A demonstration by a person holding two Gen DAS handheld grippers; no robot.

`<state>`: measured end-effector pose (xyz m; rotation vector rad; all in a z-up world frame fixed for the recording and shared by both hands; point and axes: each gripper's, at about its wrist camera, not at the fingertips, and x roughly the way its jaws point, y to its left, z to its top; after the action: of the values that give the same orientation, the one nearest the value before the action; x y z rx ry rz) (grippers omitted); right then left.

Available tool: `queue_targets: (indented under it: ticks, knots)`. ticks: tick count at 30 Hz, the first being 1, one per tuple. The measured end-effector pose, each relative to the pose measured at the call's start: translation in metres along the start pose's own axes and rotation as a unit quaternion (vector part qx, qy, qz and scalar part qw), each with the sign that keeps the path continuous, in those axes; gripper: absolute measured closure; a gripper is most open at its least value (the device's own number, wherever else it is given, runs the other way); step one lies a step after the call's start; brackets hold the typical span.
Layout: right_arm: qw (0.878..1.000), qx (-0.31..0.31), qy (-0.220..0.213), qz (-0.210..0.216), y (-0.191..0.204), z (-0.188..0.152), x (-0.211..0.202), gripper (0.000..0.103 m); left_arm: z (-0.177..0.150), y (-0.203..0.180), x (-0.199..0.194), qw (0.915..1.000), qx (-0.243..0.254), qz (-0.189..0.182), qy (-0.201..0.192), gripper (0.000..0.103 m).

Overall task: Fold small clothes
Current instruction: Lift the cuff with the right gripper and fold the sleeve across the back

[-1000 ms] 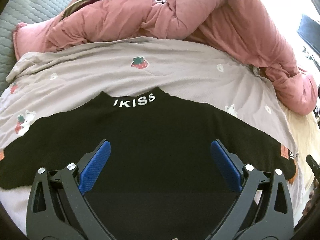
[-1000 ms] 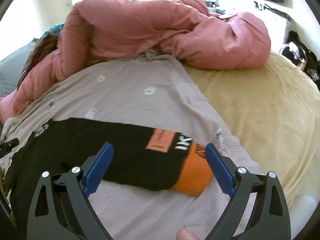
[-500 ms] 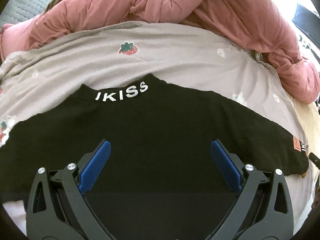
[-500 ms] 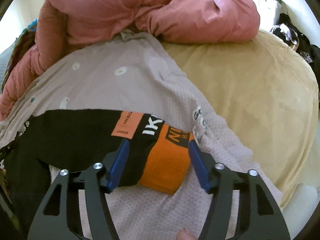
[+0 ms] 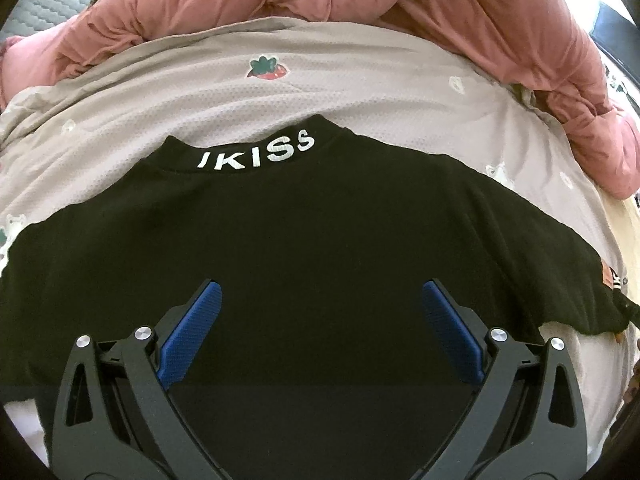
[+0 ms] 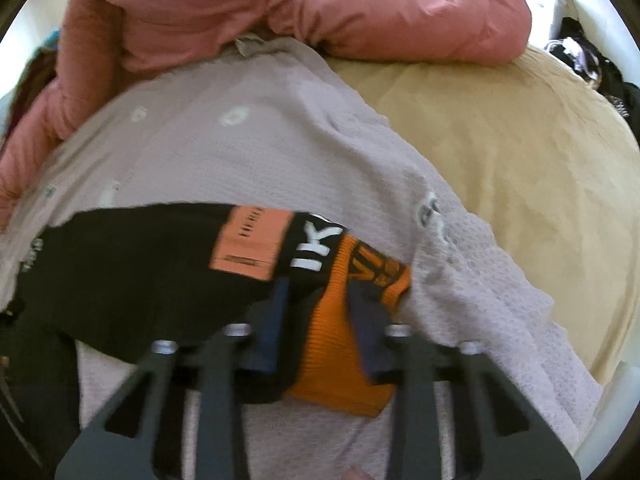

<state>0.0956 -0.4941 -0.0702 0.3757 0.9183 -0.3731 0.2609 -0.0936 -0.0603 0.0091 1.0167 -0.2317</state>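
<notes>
A small black top (image 5: 312, 232) lies spread flat on the bed, its collar with white "IKISS" lettering (image 5: 260, 154) away from me. My left gripper (image 5: 318, 320) is open and empty, hovering over the middle of the top. The right wrist view shows the top's right sleeve (image 6: 132, 264), black with an orange patch and an orange cuff (image 6: 344, 360). My right gripper (image 6: 316, 312) has closed in around that cuff, and the cuff fabric sits pinched between the blue pads.
The top rests on a pale grey-pink blanket (image 5: 360, 92) with strawberry prints. A bunched pink duvet (image 5: 440, 8) lies along the far side and also shows in the right wrist view (image 6: 320, 4). A tan sheet (image 6: 520, 168) covers the bed to the right.
My right gripper moved down onto the sleeve end and closed from wide open onto the orange cuff. My left gripper moved forward over the top and stayed open.
</notes>
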Motion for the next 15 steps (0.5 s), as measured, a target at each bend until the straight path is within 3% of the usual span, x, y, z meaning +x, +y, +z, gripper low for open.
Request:
queue_targets:
  ticks: [8,15]
  knots:
    - [0.995,-0.046,-0.072,0.052,0.045,0.013,-0.056,0.089,0.001,0.007,-0.018,0.9997,-0.017,-0.015,-0.013,0.009]
    - [0.977,-0.111,-0.107,0.151,0.131,0.030,-0.089,0.090,0.006,0.037,-0.038,0.9980,-0.054,-0.006,-0.033,0.009]
